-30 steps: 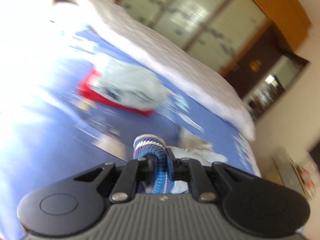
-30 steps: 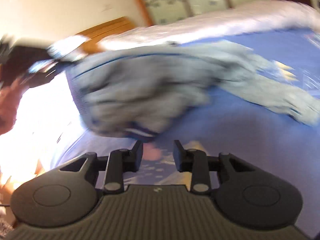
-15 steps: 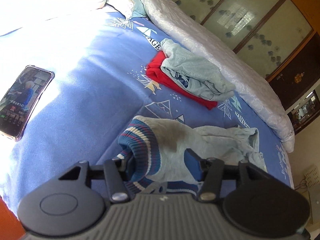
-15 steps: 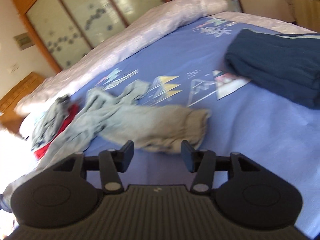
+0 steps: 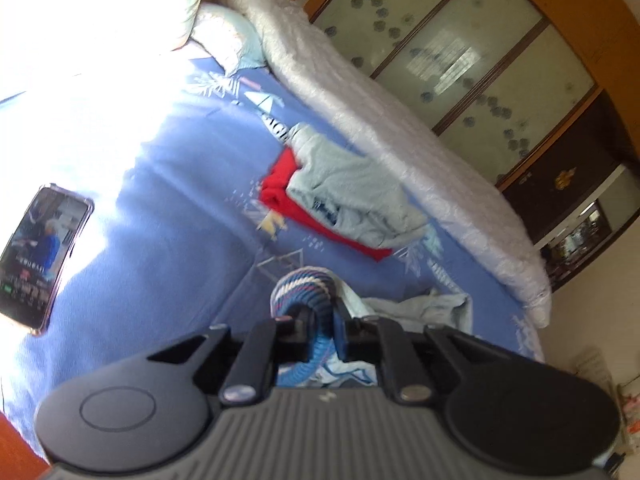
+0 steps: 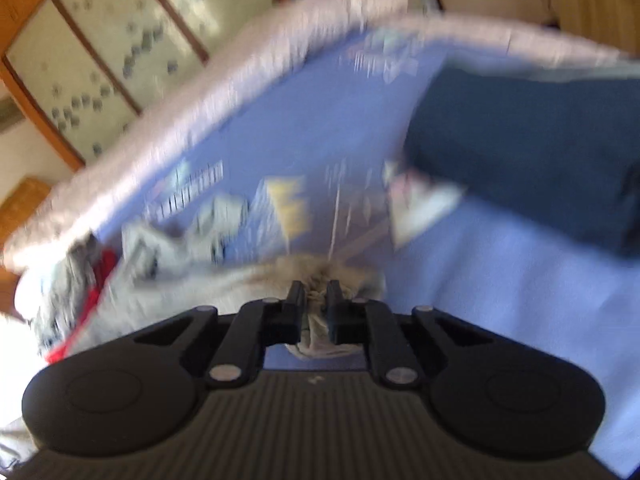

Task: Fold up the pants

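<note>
Pinched tight between the pads of the left gripper [image 5: 326, 320] is the striped blue-white-pink waistband [image 5: 306, 284] of the grey pants [image 5: 420, 308], low in the middle of the left wrist view, with the pale fabric bunched just right of the jaws on the blue bedsheet [image 5: 160, 240]. Further up the frame, a grey garment [image 5: 352, 200] is seen lying on top of a red garment [image 5: 280, 196], and a phone [image 5: 40, 252] with its screen lit is parked at the left edge. A pale quilt [image 5: 400, 132] is rolled along the far side. The right wrist view is pretty blurry, but the right gripper [image 6: 315, 308] is closing with the grey cuff end [image 6: 320, 276] of the pants squeezed between its pads at bottom centre. A folded navy garment [image 6: 520, 152] is seen at the upper right on the sheet.
</note>
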A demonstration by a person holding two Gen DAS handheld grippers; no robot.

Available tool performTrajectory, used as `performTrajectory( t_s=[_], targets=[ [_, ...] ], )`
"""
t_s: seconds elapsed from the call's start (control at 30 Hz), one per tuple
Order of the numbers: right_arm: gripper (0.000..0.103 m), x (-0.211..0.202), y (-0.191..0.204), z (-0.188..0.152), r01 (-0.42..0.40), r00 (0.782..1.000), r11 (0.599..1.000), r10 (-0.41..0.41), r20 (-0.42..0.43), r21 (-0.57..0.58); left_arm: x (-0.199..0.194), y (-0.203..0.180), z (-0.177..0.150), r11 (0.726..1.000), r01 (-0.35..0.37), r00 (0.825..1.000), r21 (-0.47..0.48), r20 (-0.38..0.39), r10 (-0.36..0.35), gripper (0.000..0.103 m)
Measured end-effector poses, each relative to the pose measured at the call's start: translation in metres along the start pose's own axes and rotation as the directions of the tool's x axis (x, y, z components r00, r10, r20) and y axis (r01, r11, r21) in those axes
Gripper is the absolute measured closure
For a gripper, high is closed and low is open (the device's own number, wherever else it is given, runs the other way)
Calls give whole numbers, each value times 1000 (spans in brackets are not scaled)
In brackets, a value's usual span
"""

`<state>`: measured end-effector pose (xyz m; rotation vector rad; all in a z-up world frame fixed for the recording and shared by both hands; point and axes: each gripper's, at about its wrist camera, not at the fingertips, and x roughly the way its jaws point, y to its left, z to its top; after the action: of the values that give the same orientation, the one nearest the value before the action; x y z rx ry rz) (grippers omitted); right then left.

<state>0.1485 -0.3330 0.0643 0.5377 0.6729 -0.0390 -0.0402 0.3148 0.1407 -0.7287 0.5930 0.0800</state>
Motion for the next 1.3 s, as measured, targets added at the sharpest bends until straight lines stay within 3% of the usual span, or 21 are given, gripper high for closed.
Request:
performTrajectory(
  t_s=[0.03,0.1,0.17,0.23,0.33,0.5,0.57,0.63,0.7,0.83,0.93,1.0,1.07,1.17,1.2,1.27,1.3],
  targets=[
    [97,-18,-7,16,-4,999,1000,3,53,14,-11,-3,9,1000,27,999,0,18,-27,94],
    [99,-54,-25,45,-3,987,1000,-1,159,30,-33,-11,22,998,50,997,27,60,-52,94],
    [100,-82,-45,65,11,978,1000,-16,206,29,-47,-17,23,995,76,994,68,70,-81,94],
    [100,-98,-62,70,92,969,996,-89,229,0,-48,-20,13,988,84,996,127,27,-88,94],
    [100,-98,-86,55,192,967,981,-183,176,-32,-31,-6,-20,981,52,995,189,-99,-34,94],
    [90,-76,-104,13,292,951,955,-285,121,-50,-11,34,-73,989,-35,969,146,-239,69,92],
    [64,-73,-99,1,324,940,946,-320,119,-16,-9,43,-89,983,-84,953,166,-275,127,86],
    [61,-76,-93,-3,336,930,942,-335,153,21,-12,54,-96,972,-134,939,193,-289,187,78],
    [61,-79,-82,-1,306,934,951,-307,185,33,-24,60,-92,964,-165,940,208,-263,218,75],
    [61,-79,-50,10,213,960,977,-202,195,-33,-60,72,-63,972,-195,967,131,-139,213,60],
    [57,-62,-20,14,47,995,997,-42,88,-59,-62,83,-45,981,-186,975,51,-110,190,56],
    [56,-42,8,8,-71,997,995,69,-28,-65,-47,84,-42,986,-166,978,7,-125,166,49],
    [55,-18,46,-5,-201,971,977,187,-151,-78,-27,84,-41,990,-139,980,-22,-148,134,43],
    [51,16,114,-35,-349,899,930,297,-321,-118,2,73,-51,995,-90,984,-46,-161,81,43],
    [50,26,141,-48,-394,872,909,323,-369,-135,10,68,-57,997,-60,985,-46,-163,51,47],
    [48,44,187,-72,-456,826,873,344,-446,-172,20,57,-68,1000,3,981,-30,-194,-9,69],
    [48,53,209,-84,-477,809,858,342,-479,-192,24,49,-76,1000,24,975,0,-221,-23,69]
  ],
)
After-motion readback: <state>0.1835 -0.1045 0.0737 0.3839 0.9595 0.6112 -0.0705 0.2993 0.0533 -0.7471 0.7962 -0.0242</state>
